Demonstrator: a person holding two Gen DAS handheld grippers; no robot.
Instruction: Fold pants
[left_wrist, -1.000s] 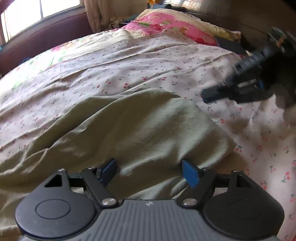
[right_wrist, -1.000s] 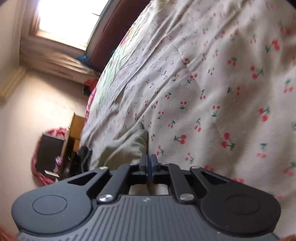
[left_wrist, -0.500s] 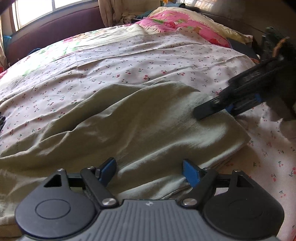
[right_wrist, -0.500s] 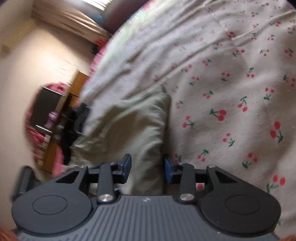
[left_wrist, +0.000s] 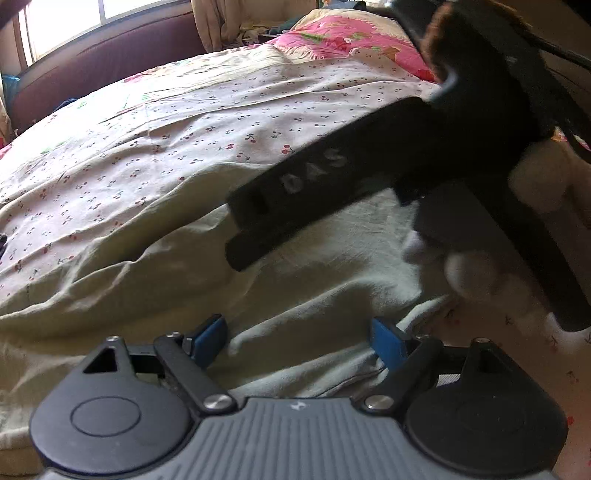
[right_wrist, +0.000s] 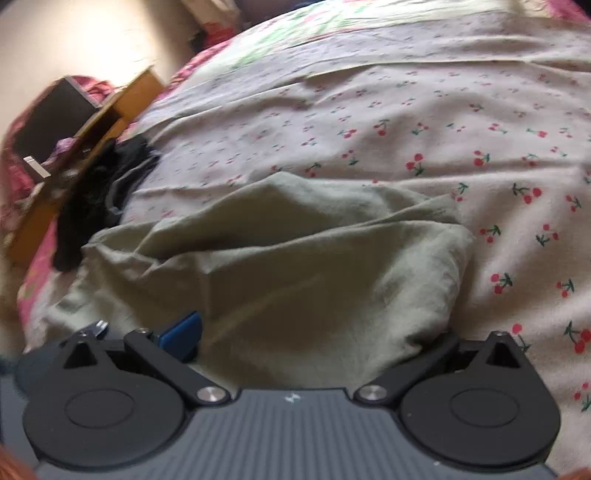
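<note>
Pale olive-green pants (left_wrist: 303, 280) lie rumpled on a cherry-print bedsheet (left_wrist: 207, 122). In the right wrist view the pants (right_wrist: 295, 258) fill the lower middle, with a folded edge at the right. My left gripper (left_wrist: 299, 341) is open just above the near part of the pants, blue pads wide apart. My right gripper (right_wrist: 317, 343) is open wide with the fabric between its jaws; only its left blue pad (right_wrist: 183, 334) shows. In the left wrist view the right gripper (left_wrist: 332, 184) hovers over the pants from the right, held by a hand.
A pink floral pillow (left_wrist: 354, 40) lies at the head of the bed, by a dark red headboard (left_wrist: 110, 59). In the right wrist view a dark garment (right_wrist: 99, 192) lies at the bed's left edge beside a wooden cabinet (right_wrist: 92, 122).
My right gripper has opened from shut to wide and swung in over the pants toward the left gripper. The left gripper stayed open and moved slightly forward.
</note>
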